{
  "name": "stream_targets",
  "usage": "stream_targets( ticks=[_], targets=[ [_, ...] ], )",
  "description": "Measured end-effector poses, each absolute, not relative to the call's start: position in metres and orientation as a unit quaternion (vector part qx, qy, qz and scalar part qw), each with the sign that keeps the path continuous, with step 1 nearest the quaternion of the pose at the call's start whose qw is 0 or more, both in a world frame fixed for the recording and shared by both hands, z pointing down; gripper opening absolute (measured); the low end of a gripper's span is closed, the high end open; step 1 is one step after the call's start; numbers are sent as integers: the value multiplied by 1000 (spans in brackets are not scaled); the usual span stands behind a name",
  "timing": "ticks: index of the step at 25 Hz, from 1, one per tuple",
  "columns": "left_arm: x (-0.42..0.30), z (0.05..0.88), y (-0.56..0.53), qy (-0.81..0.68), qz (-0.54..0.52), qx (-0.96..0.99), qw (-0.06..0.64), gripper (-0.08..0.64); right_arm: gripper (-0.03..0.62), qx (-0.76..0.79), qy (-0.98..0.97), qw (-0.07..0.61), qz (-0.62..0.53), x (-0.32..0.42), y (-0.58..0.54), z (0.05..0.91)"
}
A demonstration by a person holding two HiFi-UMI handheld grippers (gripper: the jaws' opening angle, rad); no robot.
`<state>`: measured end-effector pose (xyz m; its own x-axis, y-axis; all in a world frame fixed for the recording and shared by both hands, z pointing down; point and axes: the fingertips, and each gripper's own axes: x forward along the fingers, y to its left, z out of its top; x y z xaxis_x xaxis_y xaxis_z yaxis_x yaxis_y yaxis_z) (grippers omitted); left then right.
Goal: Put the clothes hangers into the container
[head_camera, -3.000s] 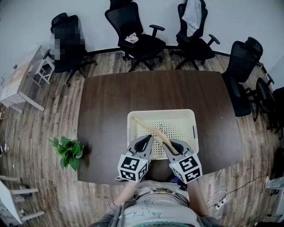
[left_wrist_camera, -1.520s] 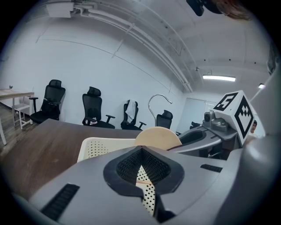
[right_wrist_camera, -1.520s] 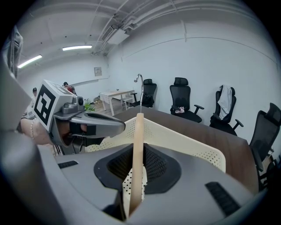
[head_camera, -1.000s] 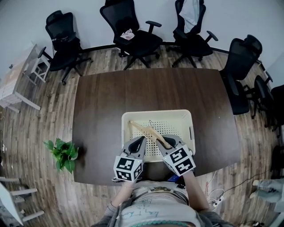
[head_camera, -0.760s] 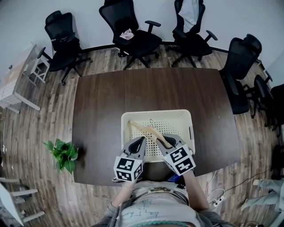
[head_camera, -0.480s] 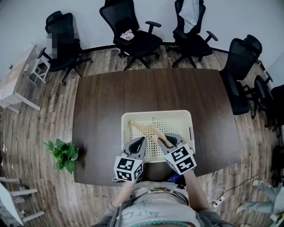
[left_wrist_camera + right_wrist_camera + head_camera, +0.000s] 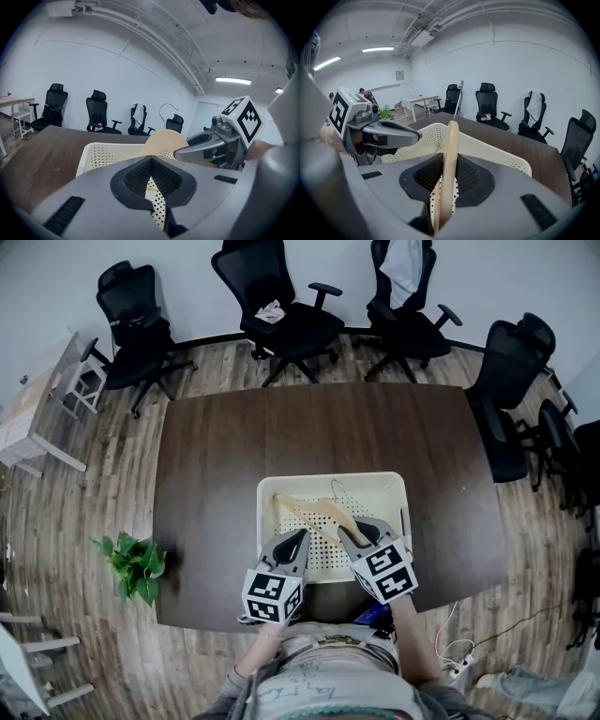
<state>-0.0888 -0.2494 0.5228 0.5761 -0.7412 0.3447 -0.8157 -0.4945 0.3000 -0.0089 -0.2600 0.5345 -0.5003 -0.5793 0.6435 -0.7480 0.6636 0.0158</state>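
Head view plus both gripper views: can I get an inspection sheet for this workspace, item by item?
surface: dark wooden table, carrying only the basket.
job's things: cream perforated basket near the front edge; one wooden hanger slanting across it, with its hook toward the rear rim.
clutter: nothing seen.
grippers: left gripper has its jaws together and is empty; right gripper has its jaws opening, with the hanger between them.
cables: power strip with cords on the floor at the right.
surroundings: office chairs beyond the table; plant on the floor at the left.

Dark table (image 7: pixel 225 484) carries one cream container (image 7: pixel 375 486).
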Motion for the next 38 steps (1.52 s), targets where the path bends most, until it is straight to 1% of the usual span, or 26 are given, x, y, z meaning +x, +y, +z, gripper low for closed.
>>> stream_targets(
  ticks=[38],
  targets=[
    [-90,533,-254,-452,99,859,220,11,109,426,-828,340,135,23,-289,550]
  ],
)
